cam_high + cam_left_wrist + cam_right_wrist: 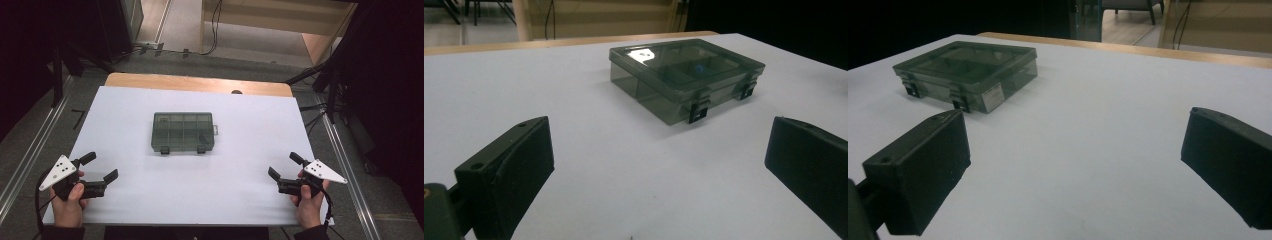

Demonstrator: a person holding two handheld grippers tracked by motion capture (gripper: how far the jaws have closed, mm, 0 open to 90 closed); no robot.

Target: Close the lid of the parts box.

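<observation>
— Hands first: where do they sit?

— Left hand (67, 200) is at the near left corner of the table (250, 190), right hand (310, 200) at the near right corner. Both forearms come in from the near edge, and each hand wraps its gripper from below, with the grey plate on top.

— And the grippers?

— Left gripper (100, 167) points right and a little far, toward the middle of the table. Its jaws stand wide apart with nothing between them. Right gripper (285, 166) mirrors it, pointing left and a little far, jaws likewise spread wide and empty. Each gripper view shows bare white tabletop between its black jaws.

— Where is the box?

— Box (182, 132) lies flat near the table's centre, slightly left of it, well apart from both grippers. It is a smoky, see-through case with its lid down.

— Which way does it run?

— Long axis goes left to right, parallel to the near edge. Two black latches (696, 107) sit on the near long side, facing the person. A small pale tab sticks out from the right end. Dividers show through the lid, and the left gripper view shows a small blue thing (698, 68) inside; I cannot tell what it is.
</observation>
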